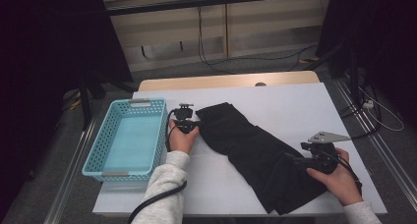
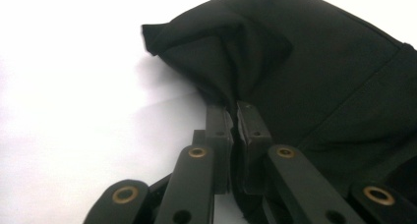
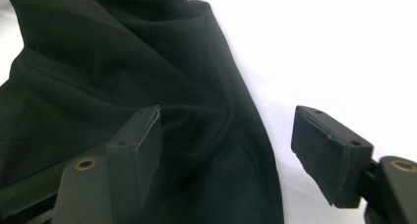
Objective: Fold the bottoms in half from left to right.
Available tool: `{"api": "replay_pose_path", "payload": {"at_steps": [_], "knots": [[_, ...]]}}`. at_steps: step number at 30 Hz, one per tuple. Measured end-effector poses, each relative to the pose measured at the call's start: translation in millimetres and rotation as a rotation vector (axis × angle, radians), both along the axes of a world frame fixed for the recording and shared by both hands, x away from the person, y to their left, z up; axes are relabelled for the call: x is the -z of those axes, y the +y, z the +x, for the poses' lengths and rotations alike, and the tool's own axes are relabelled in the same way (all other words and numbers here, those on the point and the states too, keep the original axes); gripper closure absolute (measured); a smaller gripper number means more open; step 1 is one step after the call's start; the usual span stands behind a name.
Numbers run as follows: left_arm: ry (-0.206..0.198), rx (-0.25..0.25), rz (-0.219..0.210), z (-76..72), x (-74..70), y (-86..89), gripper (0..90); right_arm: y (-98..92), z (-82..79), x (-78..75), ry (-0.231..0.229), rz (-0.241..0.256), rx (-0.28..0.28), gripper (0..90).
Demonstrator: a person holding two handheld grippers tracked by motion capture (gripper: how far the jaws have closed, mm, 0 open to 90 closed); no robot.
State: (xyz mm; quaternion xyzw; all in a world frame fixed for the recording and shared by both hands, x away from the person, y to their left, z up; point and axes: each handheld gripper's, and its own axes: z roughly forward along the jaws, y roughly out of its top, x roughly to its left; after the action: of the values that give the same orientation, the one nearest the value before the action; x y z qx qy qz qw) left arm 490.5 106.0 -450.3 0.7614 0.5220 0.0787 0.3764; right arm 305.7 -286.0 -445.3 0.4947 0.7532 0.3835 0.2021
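Person wearing light grey fleecy sleeves, cuffs showing at lower centre and lower right of the high view. Left gripper (image 1: 186, 117): black body, black cable (image 1: 156, 198) trailing down along the sleeve toward the bottom edge. Right gripper (image 1: 301, 158): black, carrying a grey three-cornered plate (image 1: 328, 136) on top. Both gripper views showing matte black jaws with flat rectangular pads (image 3: 136, 141) and brass-coloured rivets (image 2: 197, 152) at the linkage joints.

- Light blue basket (image 1: 129, 138): just beside the left gripper, on its outer side, standing on the white sheet.
- White sheet (image 1: 295, 106): spread under both grippers.
- Wooden table edge (image 1: 226, 80): beyond the grippers, far side.
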Motion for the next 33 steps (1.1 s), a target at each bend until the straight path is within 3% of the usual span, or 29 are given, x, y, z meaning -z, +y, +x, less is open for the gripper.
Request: {"api": "replay_pose_path", "payload": {"at_steps": [2, 6, 9, 16, 20, 23, 28, 31, 32, 33], "knots": [[-0.021, -0.004, 0.046, 2.4, -2.1, 4.5, 85.8, -0.5, -0.5, -0.4, -0.004, -0.009, 0.008, 27.4], [-0.017, -0.023, 0.034, 4.9, -2.7, 11.5, 86.1, -2.5, -0.4, 0.9, 0.000, -0.008, 0.009, 27.4], [-0.026, -0.018, 0.067, 5.5, -3.9, 12.8, 86.2, -3.9, -0.7, 2.4, 0.016, -0.010, 0.008, 27.4], [-0.061, -0.060, 0.060, 6.3, -13.6, 19.7, 86.2, -9.0, -2.1, 3.6, 0.023, -0.008, 0.028, 30.2], [-0.052, -0.072, 0.050, 6.0, -16.3, 27.1, 86.2, -12.0, -3.6, 4.9, 0.042, -0.009, 0.053, 35.5], [-0.023, -0.046, 0.056, 4.7, -14.0, 26.9, 85.3, -13.2, -6.9, 6.5, 0.055, -0.019, 0.038, 42.2], [-0.018, -0.019, 0.066, 0.9, -11.4, 22.8, 70.1, -15.1, -9.9, 9.3, 0.082, -0.039, 0.026, 51.8], [-0.021, 0.019, 0.068, -4.4, -11.8, 20.0, 59.3, -17.3, -10.4, 13.6, 0.109, -0.061, 0.028, 64.8], [-0.021, 0.019, 0.068, -4.4, -11.8, 20.0, 56.1, -17.3, -10.4, 13.6, 0.109, -0.061, 0.028, 64.8], [-0.030, 0.033, 0.078, -5.9, -12.7, 19.8, 52.5, -18.2, -9.7, 13.8, 0.109, -0.055, 0.016, 75.8]]}}
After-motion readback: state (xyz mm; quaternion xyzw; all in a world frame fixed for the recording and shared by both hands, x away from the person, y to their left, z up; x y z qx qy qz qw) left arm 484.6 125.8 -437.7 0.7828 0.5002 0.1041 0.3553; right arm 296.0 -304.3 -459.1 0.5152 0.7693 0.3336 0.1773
